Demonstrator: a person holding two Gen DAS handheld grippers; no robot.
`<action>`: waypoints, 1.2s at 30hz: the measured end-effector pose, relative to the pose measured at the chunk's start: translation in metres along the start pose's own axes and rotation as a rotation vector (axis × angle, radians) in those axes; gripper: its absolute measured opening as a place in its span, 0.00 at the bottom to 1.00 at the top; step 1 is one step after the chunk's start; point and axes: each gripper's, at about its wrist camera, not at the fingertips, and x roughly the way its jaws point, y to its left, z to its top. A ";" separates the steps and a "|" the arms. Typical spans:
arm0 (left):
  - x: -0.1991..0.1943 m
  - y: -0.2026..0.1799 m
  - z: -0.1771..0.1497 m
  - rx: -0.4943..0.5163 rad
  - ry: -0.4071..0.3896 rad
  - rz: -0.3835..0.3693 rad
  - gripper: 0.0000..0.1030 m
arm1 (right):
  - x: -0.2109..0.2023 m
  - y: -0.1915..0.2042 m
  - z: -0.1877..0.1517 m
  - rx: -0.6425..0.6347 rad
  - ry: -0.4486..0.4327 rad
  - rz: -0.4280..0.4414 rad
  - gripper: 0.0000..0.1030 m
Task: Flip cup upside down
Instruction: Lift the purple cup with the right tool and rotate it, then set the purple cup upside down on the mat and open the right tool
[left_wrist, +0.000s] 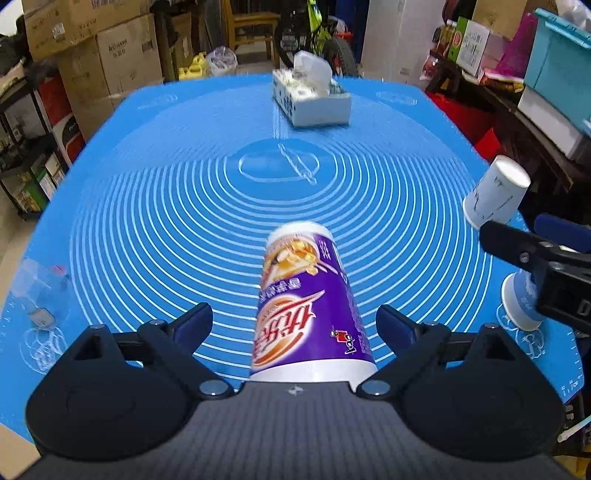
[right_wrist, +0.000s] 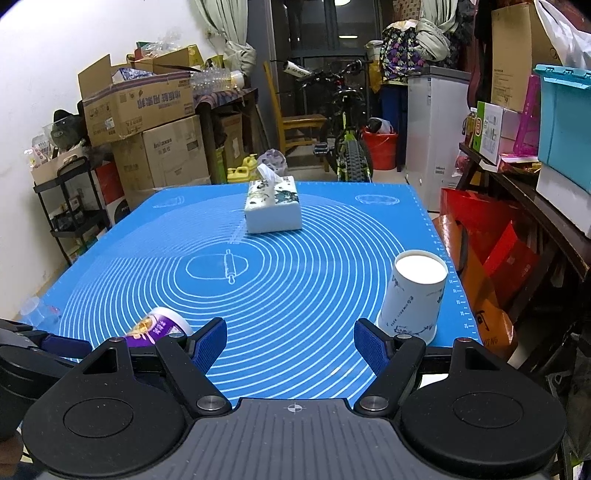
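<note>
A purple and white printed cup (left_wrist: 306, 306) stands upside down on the blue mat (left_wrist: 184, 206), between the fingers of my left gripper (left_wrist: 295, 325). The jaws are wide open and do not touch the cup. The cup also shows in the right wrist view (right_wrist: 159, 325) at lower left. A white paper cup (right_wrist: 413, 295) stands upside down near the mat's right edge, just beyond my right gripper's right finger. It also shows in the left wrist view (left_wrist: 495, 192). My right gripper (right_wrist: 291, 343) is open and empty above the mat's front.
A tissue box (right_wrist: 273, 206) sits at the far middle of the mat. A small blue and white cup (left_wrist: 521, 302) stands by the right gripper. A clear plastic item (left_wrist: 40, 291) lies at the mat's left edge. Boxes, shelves and a bicycle surround the table.
</note>
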 end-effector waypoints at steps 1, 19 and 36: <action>-0.005 0.002 0.001 -0.004 -0.012 -0.003 0.92 | -0.001 0.001 0.001 0.001 -0.001 0.004 0.78; -0.023 0.082 -0.001 -0.079 -0.108 0.146 0.92 | 0.060 0.067 0.034 0.030 0.276 0.229 0.81; -0.001 0.131 -0.019 -0.208 -0.023 0.107 0.92 | 0.126 0.105 0.022 0.053 0.534 0.282 0.72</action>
